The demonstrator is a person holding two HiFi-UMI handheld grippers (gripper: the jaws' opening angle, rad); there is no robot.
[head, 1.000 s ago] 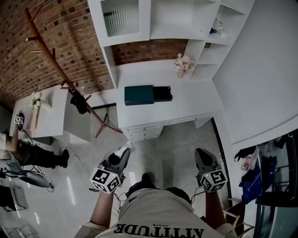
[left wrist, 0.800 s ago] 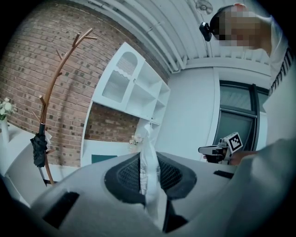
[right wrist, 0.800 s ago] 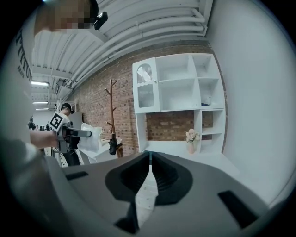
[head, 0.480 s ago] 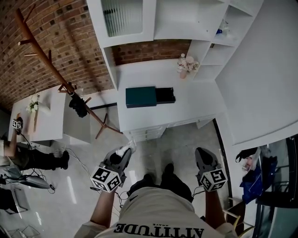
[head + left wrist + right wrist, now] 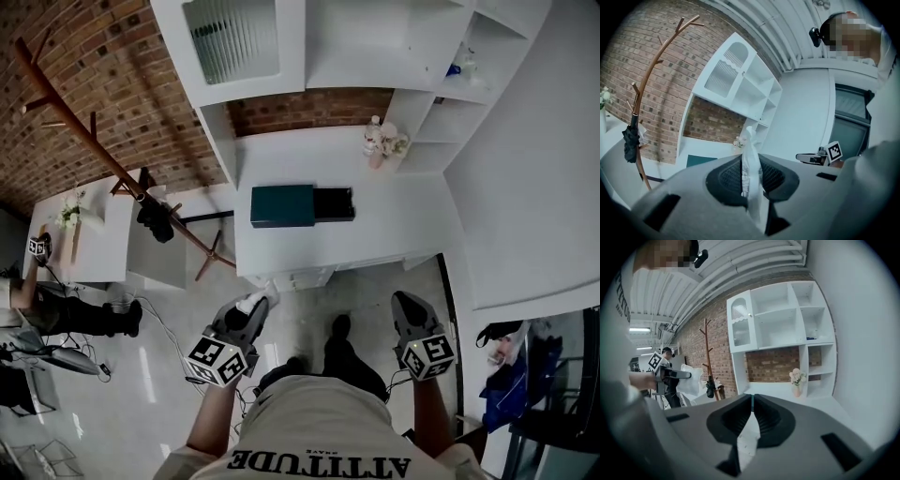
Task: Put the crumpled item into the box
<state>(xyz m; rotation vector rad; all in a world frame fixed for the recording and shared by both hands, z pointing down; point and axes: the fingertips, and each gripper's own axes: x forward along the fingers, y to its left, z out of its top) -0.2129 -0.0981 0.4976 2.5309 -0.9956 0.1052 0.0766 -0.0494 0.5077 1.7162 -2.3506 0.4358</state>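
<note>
**A step nearer the desk, item still pinched**

Since a second ago the whole view has slid forward. The coat rack (image 5: 103, 155) left of the desk (image 5: 394, 220) now leans further toward the picture's upper left. The desk and the box (image 5: 281, 205) on it sit lower in the head view, nearer the person. A dark shoe (image 5: 338, 339) that was tucked close under the body now reaches out toward the desk front. Both grippers hang short of the desk over the floor, in much the same places as before.

The left gripper (image 5: 255, 306) is off the desk's front left corner, its jaws nearly together and clamped on the item (image 5: 750, 145) – a thin, crumpled white strip. The item's long axis runs along the jaws. Its free end pokes out past the tips, pointing ahead and up toward the desk and the shelves above it, and its lower end trails back down between the pads.

The box lies flat on the desk's left half, long side parallel to the desk front, its black drawer pulled out to the right – well apart from the item.

The right gripper (image 5: 402, 302) is off the desk's front right, jaws closed to a sliver with nothing between them.
</note>
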